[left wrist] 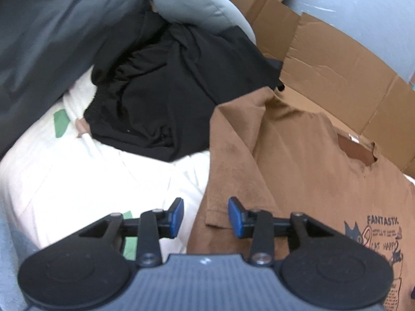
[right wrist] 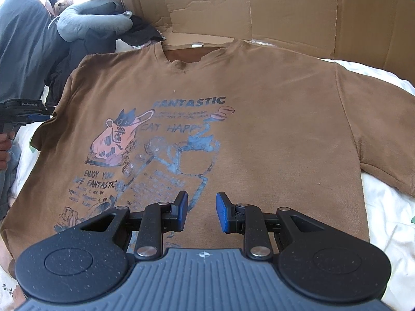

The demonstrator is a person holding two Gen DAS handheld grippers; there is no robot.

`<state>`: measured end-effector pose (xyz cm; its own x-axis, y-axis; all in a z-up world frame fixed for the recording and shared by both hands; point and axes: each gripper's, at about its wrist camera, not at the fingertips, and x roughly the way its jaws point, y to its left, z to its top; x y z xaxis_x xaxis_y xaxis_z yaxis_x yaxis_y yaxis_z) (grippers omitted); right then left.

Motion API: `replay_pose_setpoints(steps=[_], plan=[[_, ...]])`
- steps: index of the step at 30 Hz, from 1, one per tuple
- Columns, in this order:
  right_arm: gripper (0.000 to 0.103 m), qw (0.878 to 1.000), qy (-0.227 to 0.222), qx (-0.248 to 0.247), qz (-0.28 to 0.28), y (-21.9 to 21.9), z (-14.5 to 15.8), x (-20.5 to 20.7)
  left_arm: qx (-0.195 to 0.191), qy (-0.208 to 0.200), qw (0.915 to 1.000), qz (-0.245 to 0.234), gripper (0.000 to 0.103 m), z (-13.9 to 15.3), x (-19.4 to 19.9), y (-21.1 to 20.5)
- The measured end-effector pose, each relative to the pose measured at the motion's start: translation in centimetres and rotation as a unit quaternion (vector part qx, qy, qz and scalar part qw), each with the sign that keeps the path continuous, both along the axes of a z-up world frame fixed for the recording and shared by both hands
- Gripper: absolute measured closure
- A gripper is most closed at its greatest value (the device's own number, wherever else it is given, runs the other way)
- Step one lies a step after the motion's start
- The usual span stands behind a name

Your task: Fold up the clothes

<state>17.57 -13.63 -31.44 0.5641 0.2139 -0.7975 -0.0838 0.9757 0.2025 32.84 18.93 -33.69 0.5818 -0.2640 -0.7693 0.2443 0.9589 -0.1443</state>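
A white sheet point(right wrist: 384, 207) covers the bed, with flattened cardboard point(right wrist: 298, 7) behind it and a pile of black clothes point(left wrist: 160, 96) to the side. The brown shirt point(right wrist: 259, 98) lies spread flat on the sheet, print side up, collar towards the cardboard. The folding seems to be at its beginning: the next move probably needs a grip on a sleeve point(left wrist: 233, 171) to bring it inwards. The left gripper point(left wrist: 205, 217) hangs over the sleeve hem, jaws partly open, holding nothing. The right gripper point(right wrist: 201, 211) hovers above the lower print, jaws also partly open and empty.
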Motion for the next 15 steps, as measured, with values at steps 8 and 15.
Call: replay_pose_setpoints(steps=[8, 15], plan=[[0.072, 1.000, 0.003, -0.002, 0.001, -0.1, -0.2, -0.1, 0.006, -0.002, 0.9997, -0.024, 0.062, -0.4, -0.1, -1.8], [0.072, 1.000, 0.005, -0.004, 0.001, -0.4, -0.4, -0.2, -0.001, 0.026, 0.9993, -0.027, 0.064, -1.5, 0.3, -2.4]])
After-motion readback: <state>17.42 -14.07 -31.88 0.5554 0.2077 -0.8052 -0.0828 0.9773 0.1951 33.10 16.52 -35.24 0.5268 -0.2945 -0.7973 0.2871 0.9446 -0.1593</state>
